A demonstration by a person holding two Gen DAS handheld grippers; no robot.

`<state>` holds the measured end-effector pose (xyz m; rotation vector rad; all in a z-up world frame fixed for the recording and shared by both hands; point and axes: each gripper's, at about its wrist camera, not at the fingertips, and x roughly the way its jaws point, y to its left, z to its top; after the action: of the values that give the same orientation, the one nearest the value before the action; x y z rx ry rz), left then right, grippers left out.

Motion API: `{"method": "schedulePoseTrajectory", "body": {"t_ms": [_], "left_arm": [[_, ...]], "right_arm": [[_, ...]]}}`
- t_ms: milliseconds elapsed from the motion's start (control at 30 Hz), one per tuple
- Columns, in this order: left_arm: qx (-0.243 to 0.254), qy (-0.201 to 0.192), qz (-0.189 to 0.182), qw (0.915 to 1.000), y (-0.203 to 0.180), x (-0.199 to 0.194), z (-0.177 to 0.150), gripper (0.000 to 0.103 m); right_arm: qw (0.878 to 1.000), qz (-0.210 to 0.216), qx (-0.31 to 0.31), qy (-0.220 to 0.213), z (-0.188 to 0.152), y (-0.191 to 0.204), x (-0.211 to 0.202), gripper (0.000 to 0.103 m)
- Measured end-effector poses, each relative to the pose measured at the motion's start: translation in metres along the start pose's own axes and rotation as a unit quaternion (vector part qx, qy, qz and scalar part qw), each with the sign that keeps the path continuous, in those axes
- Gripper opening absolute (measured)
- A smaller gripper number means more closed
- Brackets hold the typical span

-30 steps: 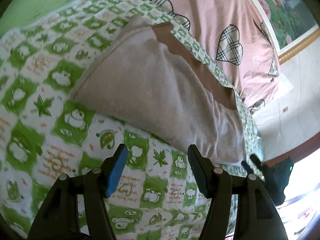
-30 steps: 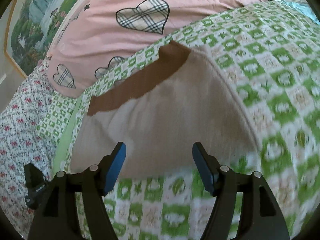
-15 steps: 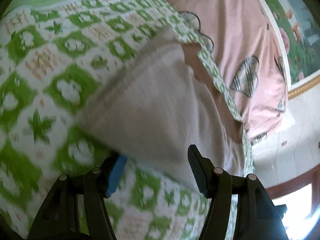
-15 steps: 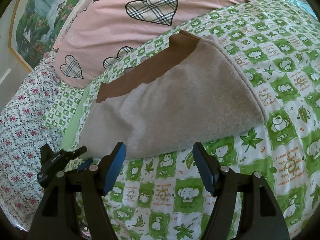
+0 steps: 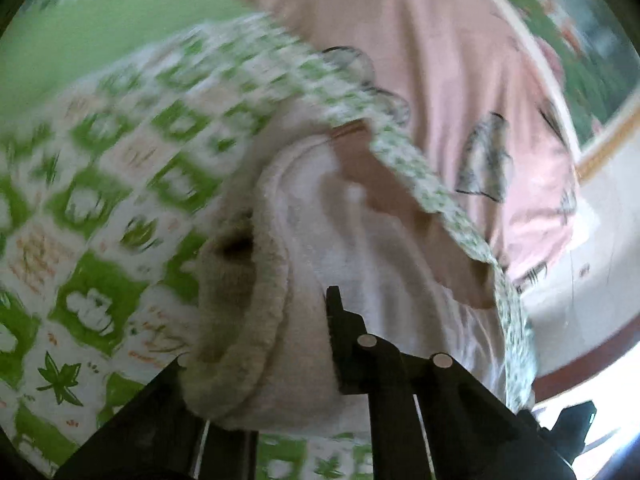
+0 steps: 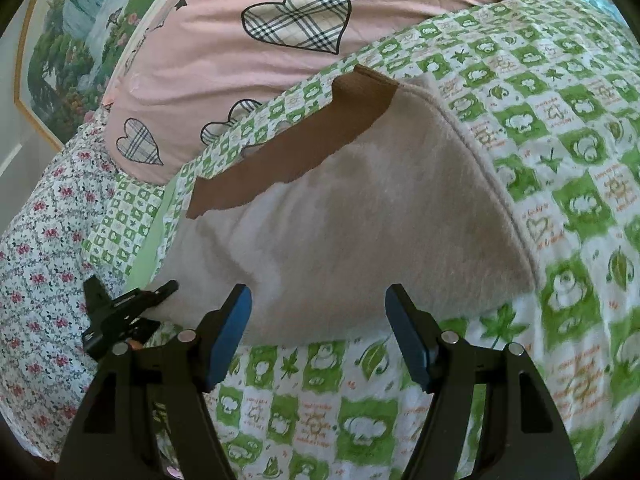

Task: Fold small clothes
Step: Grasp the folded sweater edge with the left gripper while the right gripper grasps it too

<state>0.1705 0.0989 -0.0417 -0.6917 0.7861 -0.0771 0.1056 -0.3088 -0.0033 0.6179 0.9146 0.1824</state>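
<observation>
A folded beige fleece garment (image 6: 360, 216) with a brown band (image 6: 296, 148) along its far edge lies on the green-and-white checked bedspread (image 6: 572, 152). My right gripper (image 6: 318, 336) is open and empty just in front of its near edge. My left gripper (image 5: 260, 344) has the garment's thick left end (image 5: 256, 312) between its fingers; the left finger is hidden under the cloth and the view is blurred. The left gripper also shows in the right wrist view (image 6: 120, 316) at the garment's left end.
A pink quilt with plaid hearts (image 6: 248, 40) lies behind the garment. A floral sheet (image 6: 44, 248) covers the bed's left side. A framed landscape picture (image 6: 72, 40) hangs on the wall beyond.
My left gripper has moved forward onto the garment's left end and narrowed around it. My right gripper has drawn back a little and stays open.
</observation>
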Motion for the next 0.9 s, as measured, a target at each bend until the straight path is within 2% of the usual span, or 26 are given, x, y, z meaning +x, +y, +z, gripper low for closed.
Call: {"method": "schedulePoseTrajectory", "body": {"t_ms": [100,200,333,433,533,633,800,900], "left_arm": [[0.058,-0.011,-0.024,0.9979,-0.043,-0.013,0.0,0.007],[0.12,-0.007,-0.053,0.9913,-0.092,-0.015,-0.006,0.007],[0.199,0.017,-0.076,0.977,-0.153,0.002,-0.027,0.007],[0.231,0.041,-0.083,0.9686,-0.177,0.022,-0.047,0.007],[0.244,0.067,-0.084,0.9637,-0.187,0.043,-0.062,0.007],[0.256,0.084,-0.08,0.9596,-0.189,0.058,-0.073,0.007],[0.257,0.09,-0.084,0.9586,-0.185,0.061,-0.074,0.007],[0.264,0.091,-0.082,0.9568,-0.19,0.062,-0.074,0.007]], "right_arm": [[1.0,0.0,0.004,-0.004,0.013,-0.009,-0.002,0.07],[1.0,0.013,0.011,-0.001,0.027,-0.018,-0.004,0.07],[0.999,0.033,0.015,0.008,0.049,-0.027,-0.005,0.07],[0.997,0.07,0.037,0.025,0.066,-0.034,0.002,0.07],[0.99,0.117,0.055,0.053,0.08,-0.032,0.019,0.072],[0.981,0.166,0.048,0.088,0.094,-0.017,0.049,0.079],[0.971,0.186,0.047,0.142,0.11,0.007,0.115,0.08],[0.966,0.198,0.036,0.159,0.119,0.028,0.15,0.08]]}}
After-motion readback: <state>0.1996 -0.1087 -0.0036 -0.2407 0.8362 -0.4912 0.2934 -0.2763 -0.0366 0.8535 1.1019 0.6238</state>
